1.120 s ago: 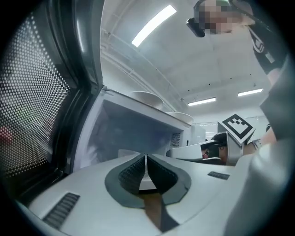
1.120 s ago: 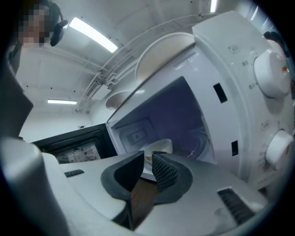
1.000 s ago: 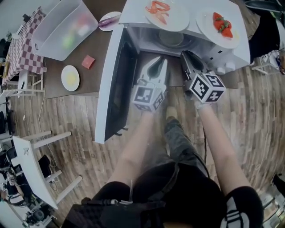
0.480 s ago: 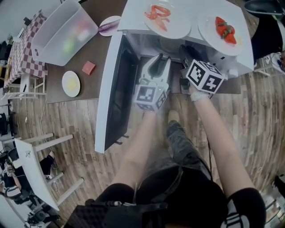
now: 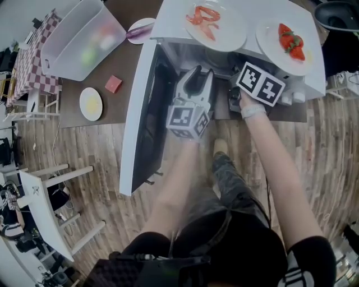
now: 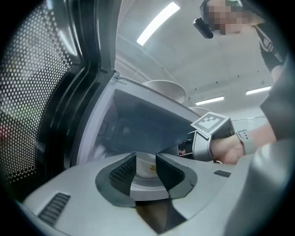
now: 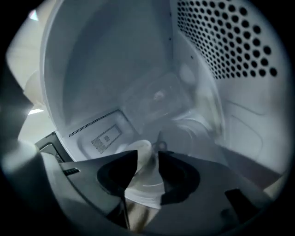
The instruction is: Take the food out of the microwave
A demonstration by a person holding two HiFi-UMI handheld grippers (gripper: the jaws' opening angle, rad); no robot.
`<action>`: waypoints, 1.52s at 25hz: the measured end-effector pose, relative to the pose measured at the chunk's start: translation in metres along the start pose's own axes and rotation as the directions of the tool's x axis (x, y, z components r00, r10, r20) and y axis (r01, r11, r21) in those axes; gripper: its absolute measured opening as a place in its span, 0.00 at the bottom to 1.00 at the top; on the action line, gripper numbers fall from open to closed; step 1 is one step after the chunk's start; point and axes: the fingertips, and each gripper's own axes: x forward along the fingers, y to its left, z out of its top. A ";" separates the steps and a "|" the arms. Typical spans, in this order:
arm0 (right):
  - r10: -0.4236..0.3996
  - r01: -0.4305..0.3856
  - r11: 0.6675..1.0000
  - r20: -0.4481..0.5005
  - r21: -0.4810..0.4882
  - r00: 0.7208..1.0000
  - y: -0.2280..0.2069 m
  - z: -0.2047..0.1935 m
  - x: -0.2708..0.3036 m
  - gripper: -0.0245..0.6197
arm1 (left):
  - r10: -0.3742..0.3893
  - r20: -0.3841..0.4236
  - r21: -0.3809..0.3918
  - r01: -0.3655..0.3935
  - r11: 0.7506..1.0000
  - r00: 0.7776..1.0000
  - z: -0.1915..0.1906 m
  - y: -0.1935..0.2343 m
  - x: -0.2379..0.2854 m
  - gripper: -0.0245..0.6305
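The microwave (image 5: 168, 17) stands on a dark tabletop (image 5: 126, 67) with its door (image 5: 143, 112) swung wide to its left. The right gripper (image 7: 147, 159) reaches deep inside the microwave's cavity, and its jaws are closed on the rim of a white plate (image 7: 143, 184) lying on the microwave's floor. The left gripper (image 5: 197, 78) hovers at the microwave's mouth, its jaws a narrow gap apart and holding nothing. Through that gap, the left gripper view shows the same plate (image 6: 146, 171) farther in, with a small yellowish bit of food on it that is too small to identify.

On top of the microwave sit two more plates, one (image 5: 227, 31) with orange-red food (image 5: 203, 15) and one (image 5: 275, 47) with strawberries (image 5: 291, 40). A clear plastic bin (image 5: 78, 39) stands to the left of the microwave.
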 end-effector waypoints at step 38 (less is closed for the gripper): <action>0.087 -0.089 0.996 0.057 0.033 0.995 -0.005 0.002 -0.025 0.11 | -0.033 -0.067 -0.276 0.014 0.961 0.997 -0.012 0.002 0.029 0.26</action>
